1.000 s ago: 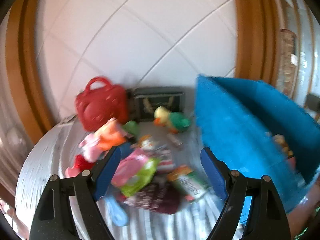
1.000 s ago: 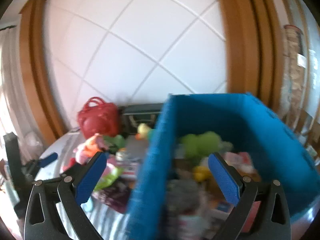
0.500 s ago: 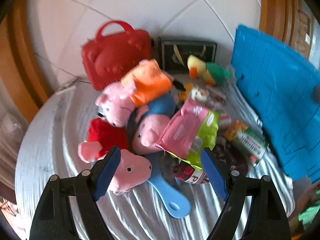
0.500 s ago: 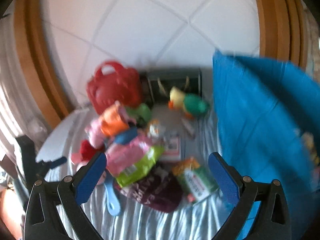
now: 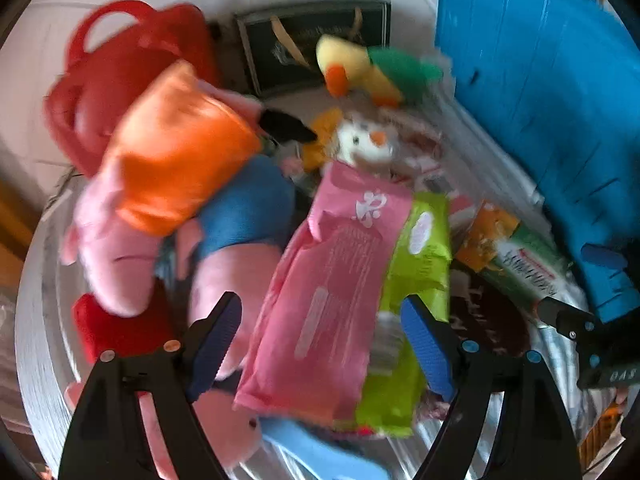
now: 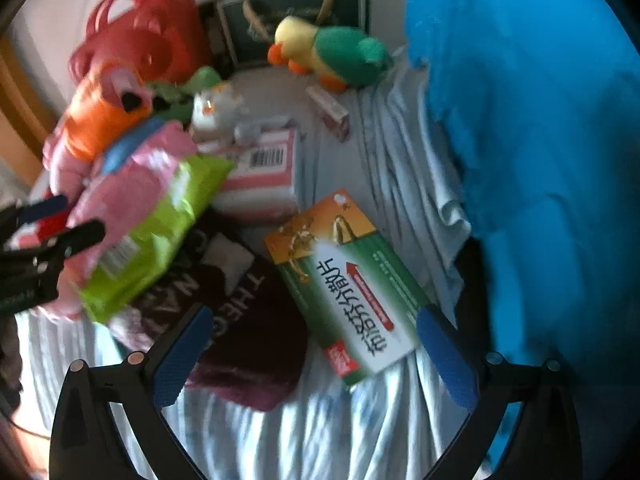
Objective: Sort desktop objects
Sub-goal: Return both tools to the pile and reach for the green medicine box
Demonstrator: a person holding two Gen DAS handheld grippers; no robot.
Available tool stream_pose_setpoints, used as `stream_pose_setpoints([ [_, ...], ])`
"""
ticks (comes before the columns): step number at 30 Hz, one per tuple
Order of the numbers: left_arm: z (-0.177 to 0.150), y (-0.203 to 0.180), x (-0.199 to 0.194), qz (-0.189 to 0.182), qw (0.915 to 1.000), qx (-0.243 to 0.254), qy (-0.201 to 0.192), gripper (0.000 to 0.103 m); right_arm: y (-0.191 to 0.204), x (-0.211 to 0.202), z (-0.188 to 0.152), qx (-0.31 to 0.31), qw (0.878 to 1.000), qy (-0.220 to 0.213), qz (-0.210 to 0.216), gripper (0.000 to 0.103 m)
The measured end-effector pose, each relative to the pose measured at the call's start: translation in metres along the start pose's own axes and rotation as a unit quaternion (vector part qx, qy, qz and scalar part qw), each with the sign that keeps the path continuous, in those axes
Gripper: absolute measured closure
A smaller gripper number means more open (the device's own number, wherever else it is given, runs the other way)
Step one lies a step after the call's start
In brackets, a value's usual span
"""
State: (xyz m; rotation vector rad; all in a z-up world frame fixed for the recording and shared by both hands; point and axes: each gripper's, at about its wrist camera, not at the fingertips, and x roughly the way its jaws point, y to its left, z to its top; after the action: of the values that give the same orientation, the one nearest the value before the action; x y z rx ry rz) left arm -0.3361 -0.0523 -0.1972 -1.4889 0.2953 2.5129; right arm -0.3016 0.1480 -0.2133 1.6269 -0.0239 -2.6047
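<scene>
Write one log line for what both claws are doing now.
left claw: open, over pink pack | right claw: open, over green box | blue bin: on right | nothing held

A pink wipes pack (image 5: pixel 332 280) lies flat atop the pile, overlapping a lime-green pack (image 5: pixel 412 288) just to its right. Left of the pink pack lie pig plush toys, one in an orange dress (image 5: pixel 176 160), one in blue (image 5: pixel 244 208). Behind it stands a small white plush (image 5: pixel 360 144), and farther back a yellow-and-green duck (image 5: pixel 372 68). Right of the green pack, a green-and-orange medicine box (image 6: pixel 348 284) lies flat, partly over a maroon pouch (image 6: pixel 248 328). A tall blue bin (image 6: pixel 540 140) stands right of the box.
</scene>
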Motion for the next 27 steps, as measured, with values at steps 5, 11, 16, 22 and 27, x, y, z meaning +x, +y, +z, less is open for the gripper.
stream_pose_setpoints([
  [5, 0.008, -0.012, 0.029, -0.01, 0.9988, 0.037, 0.029, 0.008, 0.002, 0.033, 0.006, -0.031, 0.999, 0.03, -0.027, 0.0],
  [11, 0.011, -0.039, 0.051, -0.008, 0.9968, 0.066, 0.043, 0.002, -0.017, 0.065, 0.012, -0.014, 0.997, 0.05, -0.059, 0.0],
  [16, -0.006, -0.041, 0.037, -0.065, 0.9945, 0.049, 0.066, 0.053, -0.018, 0.068, 0.005, -0.018, 0.995, 0.078, -0.058, 0.002],
  [22, -0.02, -0.035, 0.033, -0.071, 0.9951, 0.028, 0.062, 0.056, -0.01, 0.05, -0.004, -0.036, 0.994, 0.077, -0.072, 0.008],
  [27, -0.02, -0.039, 0.016, -0.055, 0.9975, 0.032, 0.031, 0.08, -0.016, 0.067, -0.005, -0.02, 0.994, 0.091, -0.062, 0.008],
])
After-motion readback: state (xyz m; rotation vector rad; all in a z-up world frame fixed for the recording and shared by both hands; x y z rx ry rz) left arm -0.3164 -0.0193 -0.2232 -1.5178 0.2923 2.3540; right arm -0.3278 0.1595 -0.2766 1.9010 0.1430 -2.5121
